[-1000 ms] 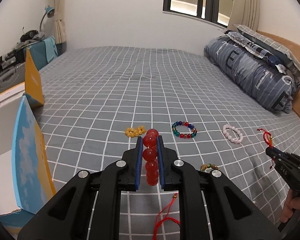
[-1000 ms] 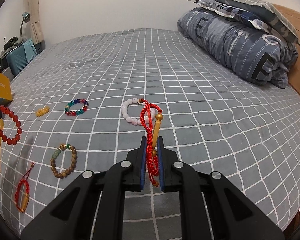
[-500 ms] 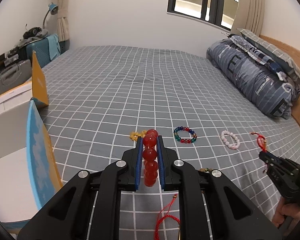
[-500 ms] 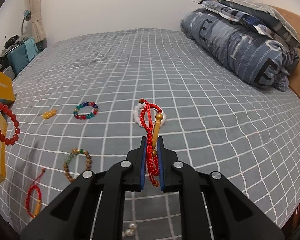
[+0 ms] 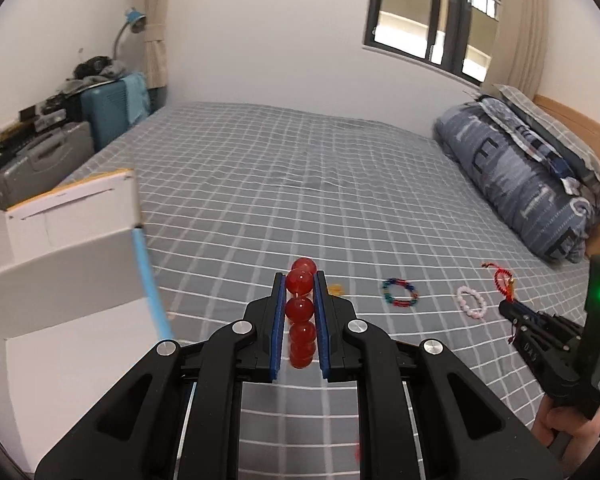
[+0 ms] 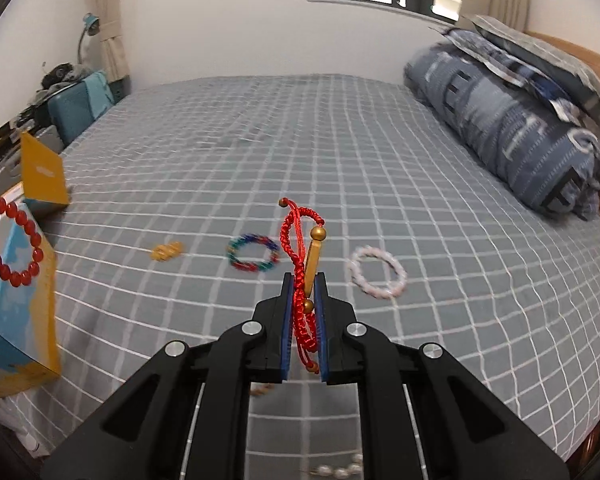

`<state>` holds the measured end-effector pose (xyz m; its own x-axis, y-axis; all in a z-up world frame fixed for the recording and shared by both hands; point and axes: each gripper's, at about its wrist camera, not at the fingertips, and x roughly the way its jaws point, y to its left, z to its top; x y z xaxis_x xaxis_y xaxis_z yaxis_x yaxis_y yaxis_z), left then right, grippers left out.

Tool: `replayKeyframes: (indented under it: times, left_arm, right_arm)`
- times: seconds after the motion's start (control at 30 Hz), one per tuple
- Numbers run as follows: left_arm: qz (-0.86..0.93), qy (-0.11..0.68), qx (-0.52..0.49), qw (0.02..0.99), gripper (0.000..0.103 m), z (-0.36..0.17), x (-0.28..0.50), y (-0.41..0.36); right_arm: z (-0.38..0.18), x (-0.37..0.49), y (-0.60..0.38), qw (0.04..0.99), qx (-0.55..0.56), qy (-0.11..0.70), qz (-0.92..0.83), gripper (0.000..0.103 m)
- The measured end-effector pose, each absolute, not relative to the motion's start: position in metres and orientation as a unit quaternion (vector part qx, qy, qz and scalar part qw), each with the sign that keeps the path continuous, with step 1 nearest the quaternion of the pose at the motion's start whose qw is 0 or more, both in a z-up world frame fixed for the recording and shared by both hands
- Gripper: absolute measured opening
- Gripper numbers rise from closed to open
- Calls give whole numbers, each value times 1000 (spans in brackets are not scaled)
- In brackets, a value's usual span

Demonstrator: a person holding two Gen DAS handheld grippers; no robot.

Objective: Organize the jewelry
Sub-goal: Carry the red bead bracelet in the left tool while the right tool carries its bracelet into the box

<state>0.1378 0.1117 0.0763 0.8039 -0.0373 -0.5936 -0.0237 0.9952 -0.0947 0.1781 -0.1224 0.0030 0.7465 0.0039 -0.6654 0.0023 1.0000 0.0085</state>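
Note:
My left gripper (image 5: 299,280) is shut on a red bead bracelet (image 5: 300,308) and hangs above the bed beside an open white box (image 5: 60,240). In the right wrist view the same red bead bracelet (image 6: 14,248) dangles at the far left over the box (image 6: 24,312). A red cord bracelet (image 6: 300,240) with a gold charm is pinched in my shut right gripper (image 6: 304,280). The left wrist view shows the right gripper (image 5: 510,308) at the right, lifted off the bed. A multicoloured bracelet (image 6: 253,253), a pale pink bracelet (image 6: 377,272) and a small yellow piece (image 6: 167,251) lie on the grey checked bedspread (image 6: 260,140).
A folded blue duvet and pillows (image 5: 532,184) lie along the right side by the wooden headboard. Suitcases and clutter (image 5: 60,136) stand past the bed's left edge. A string of pearls (image 6: 340,470) lies near the front edge. A hand (image 5: 568,428) holds the right gripper's handle.
Both grippers have risen and shifted left with their bracelets still held. The box now fills more of the left wrist view, and the loose jewelry on the bed looks farther off.

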Motion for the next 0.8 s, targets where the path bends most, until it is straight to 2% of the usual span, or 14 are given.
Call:
replayKeyframes:
  times: [0.53, 0.8]
  left_arm:
    - [118, 306, -83, 941, 13, 101, 76, 254]
    - [182, 339, -99, 918, 13, 99, 48, 319]
  right_arm:
    - [60, 171, 71, 934, -55, 319, 153, 9]
    - [59, 155, 166, 907, -98, 339, 229, 9]
